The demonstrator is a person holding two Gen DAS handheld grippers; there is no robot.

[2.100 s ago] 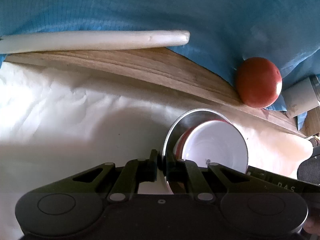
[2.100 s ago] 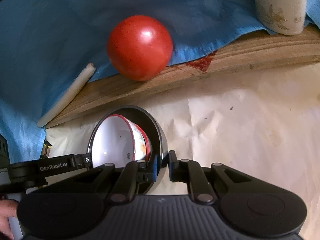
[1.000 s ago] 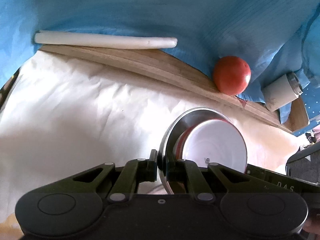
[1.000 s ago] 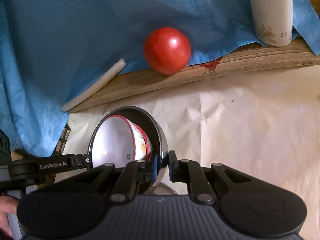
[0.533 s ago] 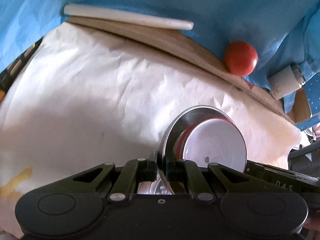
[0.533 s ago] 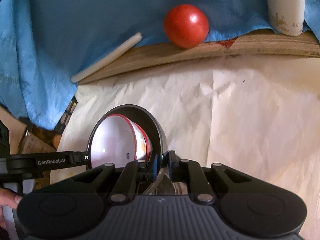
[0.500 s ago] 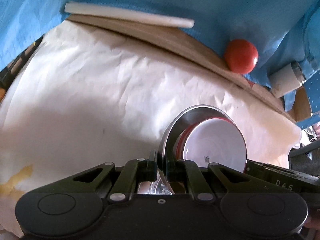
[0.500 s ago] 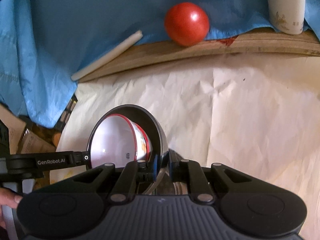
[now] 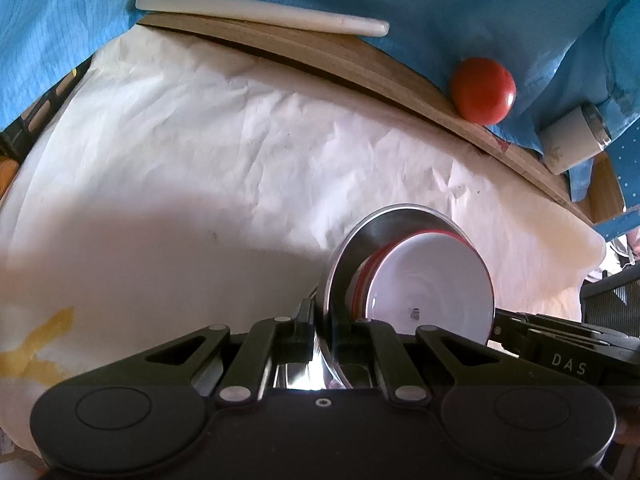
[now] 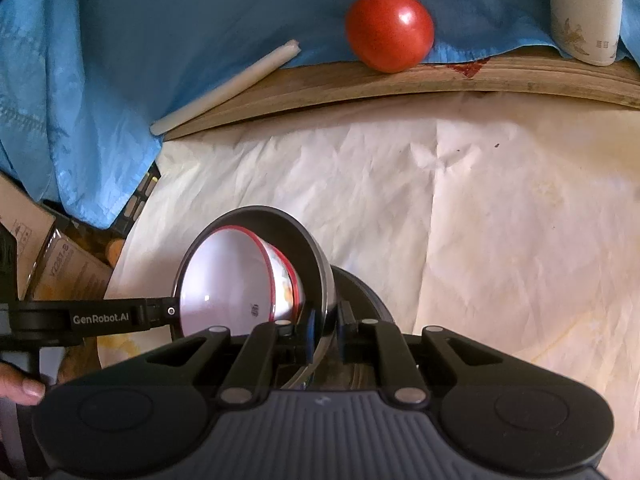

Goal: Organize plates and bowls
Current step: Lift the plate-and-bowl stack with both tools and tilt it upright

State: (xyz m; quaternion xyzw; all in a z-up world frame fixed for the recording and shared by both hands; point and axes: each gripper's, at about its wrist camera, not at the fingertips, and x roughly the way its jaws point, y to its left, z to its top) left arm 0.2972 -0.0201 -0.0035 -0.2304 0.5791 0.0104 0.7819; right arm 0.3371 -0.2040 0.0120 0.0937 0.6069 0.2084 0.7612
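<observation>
A steel bowl (image 9: 352, 248) with a white, red-rimmed bowl (image 9: 428, 280) nested inside hangs tilted above the white paper. My left gripper (image 9: 324, 320) is shut on the steel bowl's rim on one side. In the right wrist view my right gripper (image 10: 326, 320) is shut on the opposite rim of the same steel bowl (image 10: 308, 240), with the white bowl (image 10: 224, 276) facing left. Just under the held bowls another dark steel vessel (image 10: 364, 292) shows, mostly hidden by the fingers.
White crumpled paper (image 9: 200, 160) covers the table. At the back a wooden board (image 10: 400, 80) carries a red tomato (image 10: 390, 34), a white stick (image 10: 228, 86) and a white cup (image 10: 584, 12) against blue cloth (image 10: 180, 20). Cardboard boxes (image 10: 60, 268) lie off the left edge.
Both grippers have pulled the nested bowls back from the board, so the tomato and stick look smaller and farther. A steel vessel has come into view beneath. Both grips are unchanged.
</observation>
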